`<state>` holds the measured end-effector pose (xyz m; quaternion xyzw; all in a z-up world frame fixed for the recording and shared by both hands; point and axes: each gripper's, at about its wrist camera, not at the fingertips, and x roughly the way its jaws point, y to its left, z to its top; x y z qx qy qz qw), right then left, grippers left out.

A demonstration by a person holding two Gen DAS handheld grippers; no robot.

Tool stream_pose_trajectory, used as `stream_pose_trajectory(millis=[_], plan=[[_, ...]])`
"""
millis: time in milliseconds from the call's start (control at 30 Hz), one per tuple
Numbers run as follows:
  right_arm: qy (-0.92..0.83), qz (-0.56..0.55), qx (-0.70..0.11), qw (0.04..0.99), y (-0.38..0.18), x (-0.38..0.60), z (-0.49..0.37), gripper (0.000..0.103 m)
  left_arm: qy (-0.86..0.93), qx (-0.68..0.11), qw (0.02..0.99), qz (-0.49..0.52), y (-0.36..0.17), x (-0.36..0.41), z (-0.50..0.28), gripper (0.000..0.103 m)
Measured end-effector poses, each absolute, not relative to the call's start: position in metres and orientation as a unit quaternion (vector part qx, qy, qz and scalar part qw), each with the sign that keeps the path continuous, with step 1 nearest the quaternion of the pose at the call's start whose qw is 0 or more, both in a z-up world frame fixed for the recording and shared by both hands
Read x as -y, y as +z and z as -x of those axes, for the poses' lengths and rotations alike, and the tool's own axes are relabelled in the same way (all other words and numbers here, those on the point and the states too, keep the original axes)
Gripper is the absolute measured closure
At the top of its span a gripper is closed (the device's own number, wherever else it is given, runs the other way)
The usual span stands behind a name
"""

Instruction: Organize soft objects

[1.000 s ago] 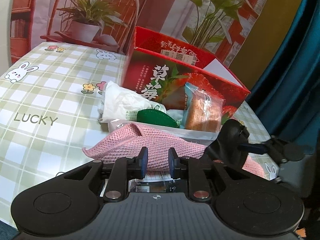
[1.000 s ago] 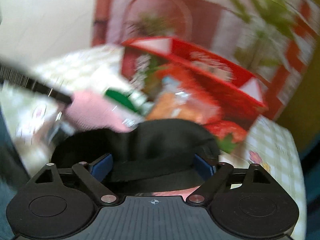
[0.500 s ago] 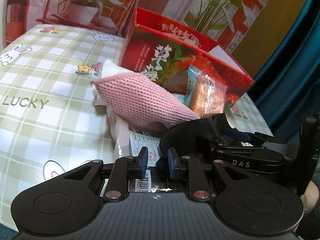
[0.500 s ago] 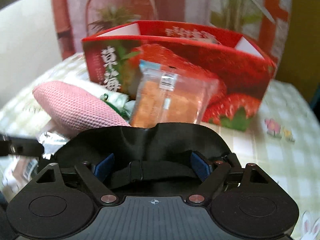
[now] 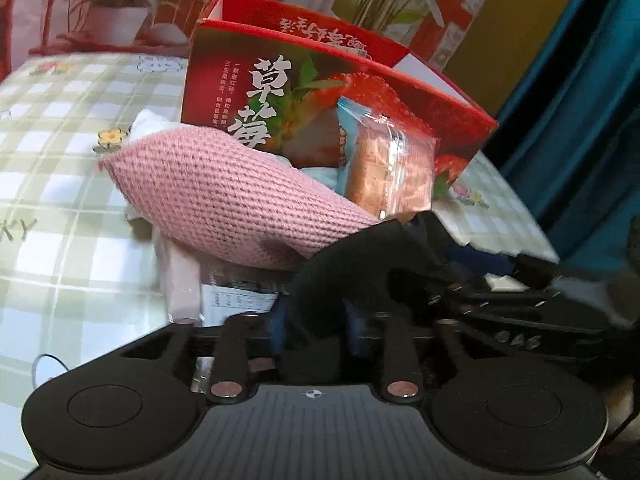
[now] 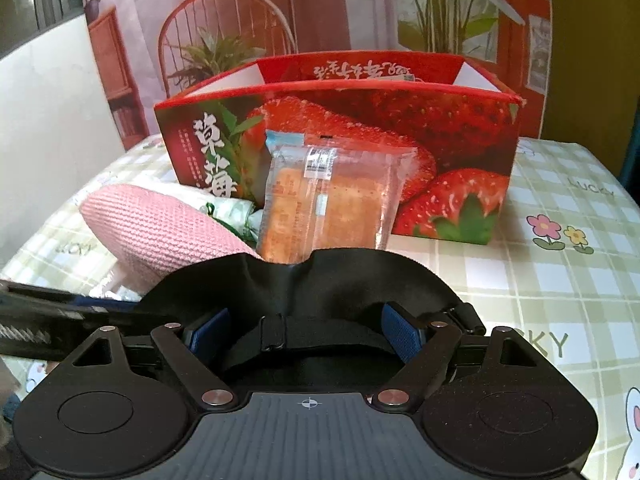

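Eye mask (image 6: 320, 280), black: spanned by right gripper (image 6: 308, 332), left gripper (image 5: 316, 326) apparently opening around 1 end; pink knit pouch (image 5: 224, 196), bread packet (image 6: 328, 204), strawberry box (image 6: 440, 136) ahead.

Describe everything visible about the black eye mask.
The black eye mask is soft, matte fabric with a nose notch in its upper edge and a black elastic strap with a small buckle behind it. It spans the right gripper, bulging between the blue pads, which press on its two ends. The left gripper has one end between its jaws, which are opening. Behind the mask lie a pink knitted pouch and a wrapped cake.
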<state>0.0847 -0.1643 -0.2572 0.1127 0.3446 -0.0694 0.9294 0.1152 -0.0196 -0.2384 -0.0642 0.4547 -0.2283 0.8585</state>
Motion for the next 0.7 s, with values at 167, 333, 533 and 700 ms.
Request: stream_pose_trajectory(millis=[167, 333, 533, 700], plan=[[-0.086, -0.096, -0.312, 0.941, -0.250, 0.171, -0.064, 0.019, -0.221, -0.433, 0.872, 0.053, -0.235, 0.016, -0.105, 0.087], [-0.125, -0.134, -0.271, 0.945, -0.248, 0.197, -0.043, 0.011, -0.217, -0.410, 0.885, 0.046, -0.227, 0.010, -0.096, 0.089], [-0.136, -0.200, -0.262, 0.934, -0.262, 0.227, -0.039, 0.011, -0.208, -0.415, 0.885, 0.049, -0.230, 0.005, -0.095, 0.089], [-0.105, -0.204, -0.264, 0.937, -0.271, 0.226, -0.046, 0.025, -0.206, -0.418, 0.884, 0.048, -0.232, 0.006, -0.096, 0.089]])
